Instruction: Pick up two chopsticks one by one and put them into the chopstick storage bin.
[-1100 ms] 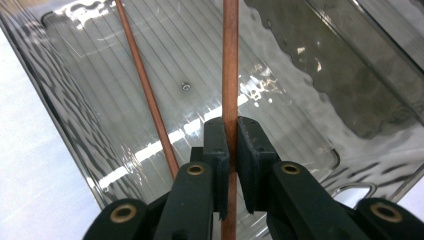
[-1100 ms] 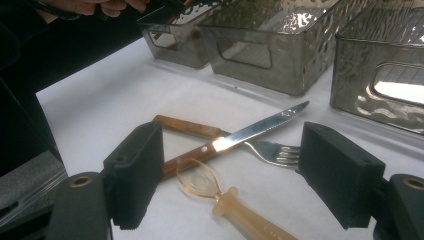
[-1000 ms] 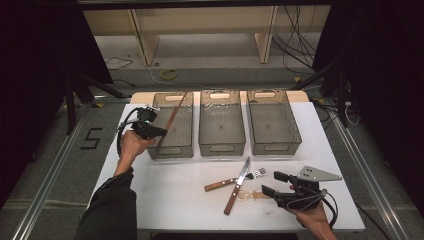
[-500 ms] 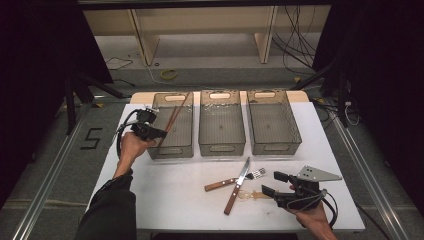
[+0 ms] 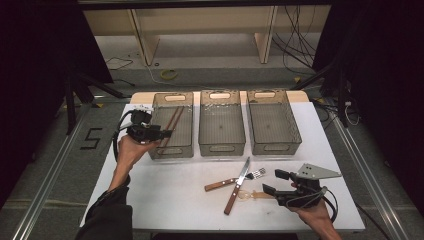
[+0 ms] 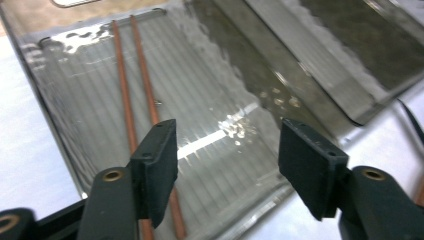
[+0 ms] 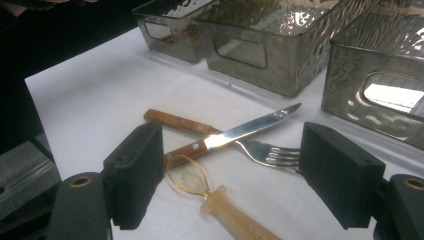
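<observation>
Light falls from above onto the white table (image 5: 170,200), leaving the surroundings nearly black in the high view. Ahead of the left hand-held gripper (image 6: 227,150), glare streaks the bin (image 6: 65,150) floor. Both gripper views are soft and grainy, blurring toward the edges.

- Middle bin (image 5: 221,124) and right bin (image 5: 272,121) stand side by side on the white table (image 5: 165,190).
- A yellow cable coil (image 5: 169,74) (on the floor) lies beyond the table.

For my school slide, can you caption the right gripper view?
Open right gripper hovering above a wooden-handled steel knife, a wooden-handled fork and a translucent amber plastic spoon.
</observation>
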`<move>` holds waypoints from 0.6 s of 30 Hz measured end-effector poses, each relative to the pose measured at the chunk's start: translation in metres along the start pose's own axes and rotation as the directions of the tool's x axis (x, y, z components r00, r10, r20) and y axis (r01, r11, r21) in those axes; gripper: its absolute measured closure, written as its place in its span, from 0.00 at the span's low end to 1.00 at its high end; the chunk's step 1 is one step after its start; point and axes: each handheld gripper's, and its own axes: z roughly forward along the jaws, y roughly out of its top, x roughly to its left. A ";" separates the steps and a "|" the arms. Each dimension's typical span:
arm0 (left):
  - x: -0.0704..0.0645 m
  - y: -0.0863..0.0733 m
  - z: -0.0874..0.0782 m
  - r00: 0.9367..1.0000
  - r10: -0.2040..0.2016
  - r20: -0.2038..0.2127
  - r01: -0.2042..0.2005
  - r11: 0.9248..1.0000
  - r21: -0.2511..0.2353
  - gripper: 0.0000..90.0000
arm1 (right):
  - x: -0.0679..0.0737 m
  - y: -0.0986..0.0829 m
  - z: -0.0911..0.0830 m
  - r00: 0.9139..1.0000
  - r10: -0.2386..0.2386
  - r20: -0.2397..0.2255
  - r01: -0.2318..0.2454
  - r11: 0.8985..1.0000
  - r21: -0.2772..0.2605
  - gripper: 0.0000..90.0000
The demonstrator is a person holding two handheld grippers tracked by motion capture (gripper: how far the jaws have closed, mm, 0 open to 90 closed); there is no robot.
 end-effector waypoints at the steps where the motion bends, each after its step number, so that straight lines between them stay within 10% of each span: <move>1: -0.001 -0.002 -0.002 1.000 0.001 0.003 -0.001 1.000 -0.009 0.41 | -0.001 0.001 0.000 1.000 -0.005 -0.002 0.005 1.000 0.003 0.30; 18: -0.028 -0.039 -0.029 0.997 0.035 0.072 -0.026 0.992 -0.125 0.26 | -0.003 0.014 0.016 0.994 -0.107 -0.031 0.110 0.984 0.142 0.30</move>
